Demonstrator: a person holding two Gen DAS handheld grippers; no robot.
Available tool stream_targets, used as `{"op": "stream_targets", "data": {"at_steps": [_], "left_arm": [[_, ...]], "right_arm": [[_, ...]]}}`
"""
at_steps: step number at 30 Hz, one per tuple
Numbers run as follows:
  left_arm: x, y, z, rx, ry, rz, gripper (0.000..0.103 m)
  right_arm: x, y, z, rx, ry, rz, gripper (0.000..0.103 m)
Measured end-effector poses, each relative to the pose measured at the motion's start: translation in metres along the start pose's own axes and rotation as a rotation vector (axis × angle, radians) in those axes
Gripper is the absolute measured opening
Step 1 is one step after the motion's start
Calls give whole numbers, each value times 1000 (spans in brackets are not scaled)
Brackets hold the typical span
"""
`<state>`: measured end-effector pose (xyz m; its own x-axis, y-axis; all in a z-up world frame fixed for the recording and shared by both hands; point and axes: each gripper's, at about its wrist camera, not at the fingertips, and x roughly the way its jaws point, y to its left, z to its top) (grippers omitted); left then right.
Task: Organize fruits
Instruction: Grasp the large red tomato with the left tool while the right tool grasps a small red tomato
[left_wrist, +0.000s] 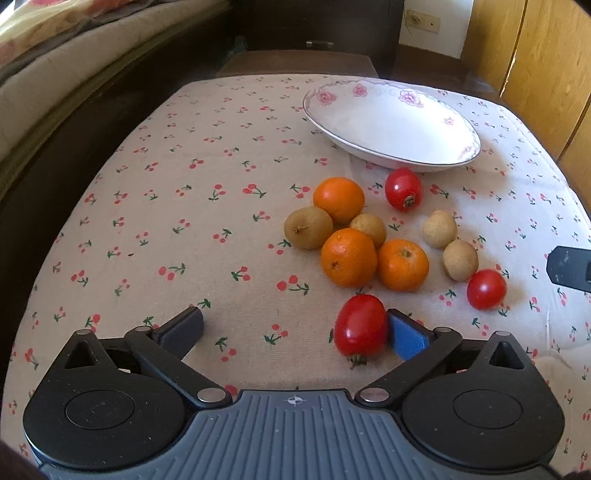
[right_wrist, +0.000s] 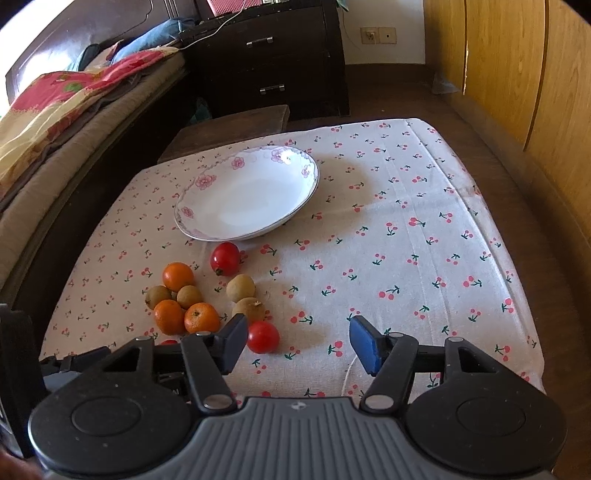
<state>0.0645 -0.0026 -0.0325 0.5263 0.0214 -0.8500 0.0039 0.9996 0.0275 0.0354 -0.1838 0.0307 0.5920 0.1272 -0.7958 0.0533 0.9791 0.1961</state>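
A white floral plate (left_wrist: 436, 110) (right_wrist: 295, 206) stands empty on the cherry-print tablecloth. In front of it lie three oranges (left_wrist: 348, 257) (right_wrist: 201, 317), three red tomatoes and several brown longans (left_wrist: 308, 227) (right_wrist: 241, 287). My left gripper (left_wrist: 295, 328) is open and low over the cloth; an oval tomato (left_wrist: 361, 330) lies between its fingers, touching the right blue pad (left_wrist: 406, 338). My right gripper (right_wrist: 297, 341) is open and empty; a round tomato (right_wrist: 263, 336) lies just inside its left finger (right_wrist: 234, 341). A third tomato (left_wrist: 403, 189) (right_wrist: 224, 259) lies near the plate.
The cloth-covered table (right_wrist: 424, 240) has a bed (right_wrist: 66, 122) along its left, a dark dresser (right_wrist: 273, 59) behind, and a wooden wardrobe (right_wrist: 517, 74) on the right. The right gripper's finger (left_wrist: 569, 269) shows at the left wrist view's right edge.
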Motion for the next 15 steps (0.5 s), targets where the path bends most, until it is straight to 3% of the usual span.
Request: {"op": "stream_targets", "data": {"at_steps": [3,5,7,15], "left_arm": [[-2,-1,-1,15,-15,-6,98],[-5,-3,0,39,-37,-40,81],[-5,-6,4,60,-37,-49,74],[-10,-3,-1,85,-54,-102,56]], "right_arm": [[4,-3,2,13,11,-1,57],[8,-4,4,13,19,-1,55],[12,-4,6,13,25,-3,53],[27,1,3,-14,67,4,50]]}}
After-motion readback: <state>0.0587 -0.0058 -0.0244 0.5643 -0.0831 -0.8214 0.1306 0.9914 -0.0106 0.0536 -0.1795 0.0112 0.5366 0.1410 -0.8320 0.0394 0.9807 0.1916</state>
